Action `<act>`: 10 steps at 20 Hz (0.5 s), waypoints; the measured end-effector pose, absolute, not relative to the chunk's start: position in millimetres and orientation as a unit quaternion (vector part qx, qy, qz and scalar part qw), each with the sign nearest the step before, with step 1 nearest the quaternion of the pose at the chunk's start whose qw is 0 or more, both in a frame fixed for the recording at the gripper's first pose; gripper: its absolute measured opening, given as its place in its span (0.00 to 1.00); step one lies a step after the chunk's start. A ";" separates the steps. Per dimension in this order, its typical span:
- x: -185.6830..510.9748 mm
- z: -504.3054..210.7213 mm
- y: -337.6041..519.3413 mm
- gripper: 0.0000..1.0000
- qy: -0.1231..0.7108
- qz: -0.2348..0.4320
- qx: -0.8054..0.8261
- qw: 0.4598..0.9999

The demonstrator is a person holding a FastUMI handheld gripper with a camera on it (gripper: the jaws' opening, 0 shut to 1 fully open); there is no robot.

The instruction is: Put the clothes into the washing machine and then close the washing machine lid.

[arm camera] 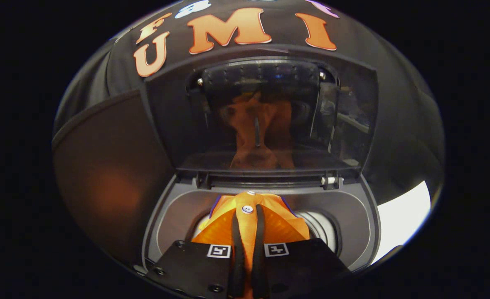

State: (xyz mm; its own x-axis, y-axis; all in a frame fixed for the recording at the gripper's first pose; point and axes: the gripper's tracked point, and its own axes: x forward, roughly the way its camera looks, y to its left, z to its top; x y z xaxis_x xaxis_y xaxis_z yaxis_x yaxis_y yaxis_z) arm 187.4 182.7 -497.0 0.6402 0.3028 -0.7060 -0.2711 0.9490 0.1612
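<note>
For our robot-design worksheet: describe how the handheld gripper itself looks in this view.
The gripper has two slim, curved fingers set close together, rising from two flat, dark, angular plates. Each plate carries a small square black-and-white marker near the fingers, and round screw heads dot the plates.

A bright orange garment (249, 224) with white buttons and a thin purple edge is seen over the pale grey top (353, 216) of the washing machine. Behind it, the raised lid (265, 116) is dark and glossy, with the orange mirrored in it.

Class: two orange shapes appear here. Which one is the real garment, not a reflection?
The orange garment pinched in the gripper above the drum; the shape on the raised lid is its reflection.
</note>
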 end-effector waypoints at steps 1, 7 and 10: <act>189.8 -505.7 179.5 0.16 0.406 0.148 0.025 0.901; 194.2 -552.7 167.3 0.16 0.481 0.105 0.016 0.870; 192.1 -570.2 169.2 0.16 0.510 0.100 0.016 0.854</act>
